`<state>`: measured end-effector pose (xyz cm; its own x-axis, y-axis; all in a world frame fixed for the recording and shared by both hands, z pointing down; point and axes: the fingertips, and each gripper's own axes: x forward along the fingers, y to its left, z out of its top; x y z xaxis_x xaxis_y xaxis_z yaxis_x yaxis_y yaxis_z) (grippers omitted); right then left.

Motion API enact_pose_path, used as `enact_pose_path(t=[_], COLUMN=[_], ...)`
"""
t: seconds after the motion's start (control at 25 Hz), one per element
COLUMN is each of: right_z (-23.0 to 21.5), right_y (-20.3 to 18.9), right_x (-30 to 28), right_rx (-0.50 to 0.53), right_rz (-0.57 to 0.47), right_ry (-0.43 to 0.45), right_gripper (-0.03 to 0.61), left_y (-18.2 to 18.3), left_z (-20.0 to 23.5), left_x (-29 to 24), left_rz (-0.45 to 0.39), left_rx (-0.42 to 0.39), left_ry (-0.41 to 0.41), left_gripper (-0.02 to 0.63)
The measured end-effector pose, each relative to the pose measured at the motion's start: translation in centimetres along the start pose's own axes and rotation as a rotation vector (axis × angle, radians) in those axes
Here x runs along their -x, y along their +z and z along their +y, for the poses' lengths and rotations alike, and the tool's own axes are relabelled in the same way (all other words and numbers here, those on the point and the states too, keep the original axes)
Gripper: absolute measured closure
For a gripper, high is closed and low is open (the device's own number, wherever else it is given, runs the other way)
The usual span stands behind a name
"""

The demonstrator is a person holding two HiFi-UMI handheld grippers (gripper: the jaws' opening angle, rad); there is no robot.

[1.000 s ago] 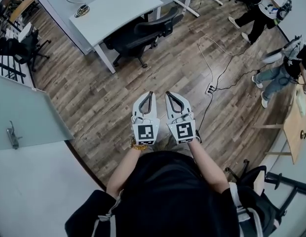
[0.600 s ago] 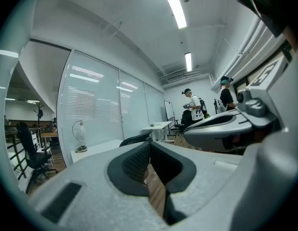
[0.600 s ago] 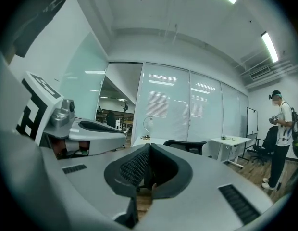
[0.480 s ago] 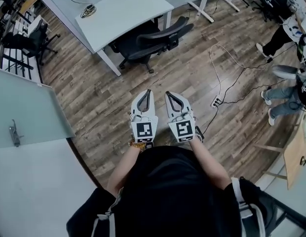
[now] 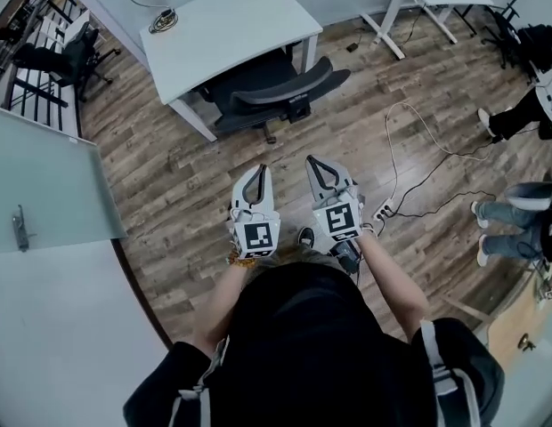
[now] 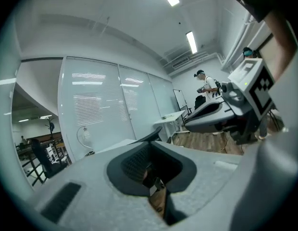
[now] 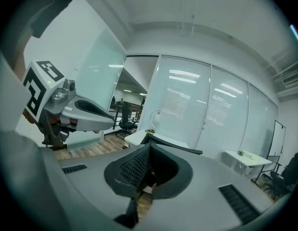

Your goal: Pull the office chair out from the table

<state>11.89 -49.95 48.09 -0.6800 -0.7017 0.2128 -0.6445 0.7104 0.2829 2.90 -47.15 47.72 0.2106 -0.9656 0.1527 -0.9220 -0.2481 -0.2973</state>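
Left tongs (image 5: 261, 171) and right tongs (image 5: 313, 163): moulded plastic shells, pale grey, matt and smooth. The inner pads are black with a fine ribbed texture.

Office chair (image 5: 276, 92), ahead of both tongs: black and matt. The backrest rim looks like hard plastic; the seat covering cannot be told.

Bench (image 5: 224, 27), beyond the chair: pale top, smooth, low sheen.

Floor (image 5: 169, 167), below the tongs: wood-grain planks, brown-grey, slight sheen.

Partition (image 5: 44, 194), left of the left tongs: frosted glass, smooth.

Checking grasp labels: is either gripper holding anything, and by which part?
Nothing is held. The left gripper and right gripper are both shut and empty; the office chair stands at the table, apart from both.
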Motion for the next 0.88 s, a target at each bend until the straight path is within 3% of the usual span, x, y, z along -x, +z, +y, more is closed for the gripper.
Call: enact_pose_path(t=[0.36, 0.56, 0.68, 0.88], right_z=[-9.4, -14.8, -16.6, -18.1], right_y=[-5.8, -10.1, -12.7, -16.3], right_x=[-8.5, -13.9, -15.7, -18.4], right_rx=[0.342, 0.532, 0.651, 0.802], right_rz=[0.117, 0.262, 0.360, 0.458], right_ry=[0.103, 0.149, 0.231, 0.344], right_gripper=[0.569, 0.528, 0.478, 0.436], left_y=[-5.8, -10.2, -11.8, -15.6], left_z=[2.2, 4.8, 5.3, 4.7], left_x=[-6.5, -11.0, -13.4, -16.1], left_rz=[0.151, 0.256, 0.305, 0.441], left_rx=[-0.198, -0.298, -0.327, -0.449], left_ry=[-0.023, -0.088, -0.139, -0.269], left_gripper=[0.588, 0.560, 0.494, 0.459])
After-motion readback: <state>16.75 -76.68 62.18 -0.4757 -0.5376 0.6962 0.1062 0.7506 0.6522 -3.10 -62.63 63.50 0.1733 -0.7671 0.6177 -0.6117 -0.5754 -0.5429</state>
